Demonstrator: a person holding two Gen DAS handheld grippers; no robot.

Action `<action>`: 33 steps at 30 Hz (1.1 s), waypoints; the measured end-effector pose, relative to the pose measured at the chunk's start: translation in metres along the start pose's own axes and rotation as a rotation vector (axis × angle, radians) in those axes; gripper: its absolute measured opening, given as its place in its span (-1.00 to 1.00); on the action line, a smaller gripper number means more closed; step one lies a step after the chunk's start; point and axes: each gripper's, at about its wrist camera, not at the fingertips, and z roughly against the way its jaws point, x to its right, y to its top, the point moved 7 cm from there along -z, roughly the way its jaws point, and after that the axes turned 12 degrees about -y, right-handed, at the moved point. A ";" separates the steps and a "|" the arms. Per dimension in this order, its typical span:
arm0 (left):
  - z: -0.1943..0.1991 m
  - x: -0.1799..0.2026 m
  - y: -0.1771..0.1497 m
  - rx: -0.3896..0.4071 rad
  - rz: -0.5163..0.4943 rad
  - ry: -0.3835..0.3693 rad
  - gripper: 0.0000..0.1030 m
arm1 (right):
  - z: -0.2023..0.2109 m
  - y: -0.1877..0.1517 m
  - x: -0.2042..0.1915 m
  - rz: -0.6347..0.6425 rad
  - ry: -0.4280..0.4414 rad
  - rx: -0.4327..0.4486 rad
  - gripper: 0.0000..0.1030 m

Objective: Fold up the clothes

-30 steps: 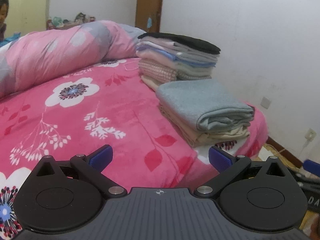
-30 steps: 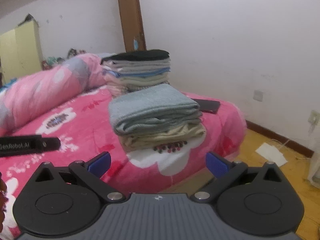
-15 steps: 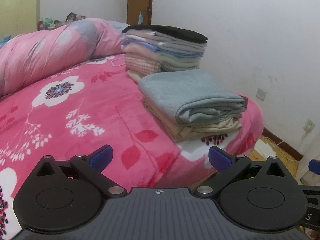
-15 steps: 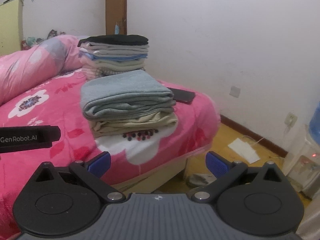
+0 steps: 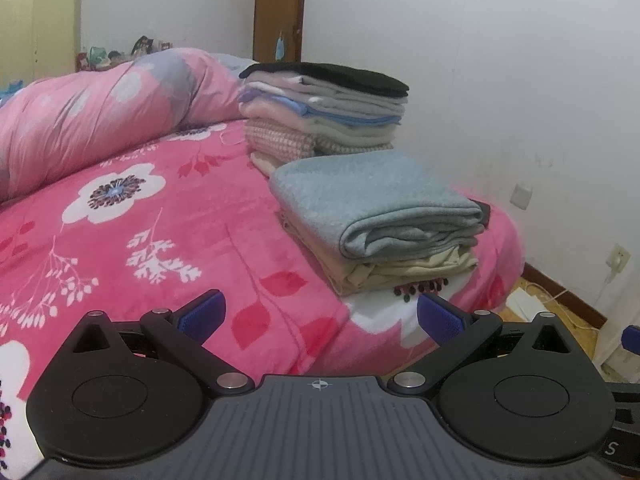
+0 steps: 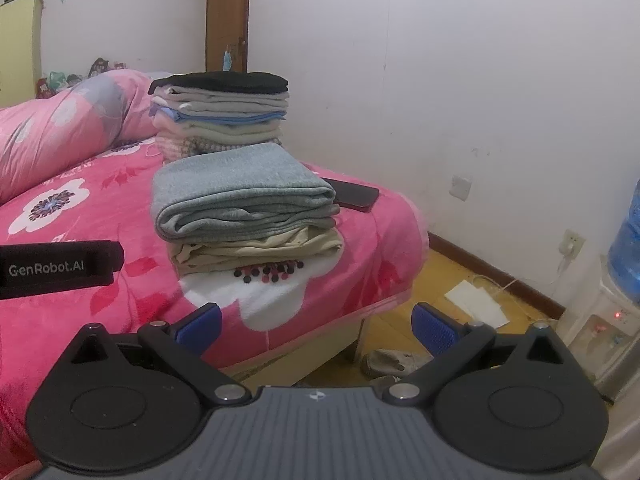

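Evidently both the left gripper and right gripper hang wide open and empty, facing the folded grey-blue fleece garment stacked atop the beige folded garment near the pink floral bed corner, so the next piece likely wants squared edges.

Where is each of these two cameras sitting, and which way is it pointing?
Left wrist view: sits on the left tongs, facing across the pink bed toward two clothes piles; its open blue tips show.
Right wrist view: sits on the right tongs, facing the bed corner, the phone and the floor; its open tips and the left tool's black bar show.
Both share the grey towel and the taller pile behind.
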 end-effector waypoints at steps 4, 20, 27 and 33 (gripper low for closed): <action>0.001 0.001 0.002 0.011 -0.011 0.015 1.00 | 0.001 0.000 0.002 -0.004 -0.002 0.000 1.00; 0.004 0.006 0.002 0.019 -0.002 -0.007 1.00 | 0.003 -0.001 0.007 -0.002 -0.007 0.008 1.00; 0.006 0.009 0.001 0.017 0.015 -0.024 1.00 | 0.002 -0.001 0.010 -0.002 -0.014 0.005 1.00; 0.005 0.013 0.000 0.018 0.009 -0.022 1.00 | 0.002 -0.001 0.012 -0.002 -0.023 0.010 1.00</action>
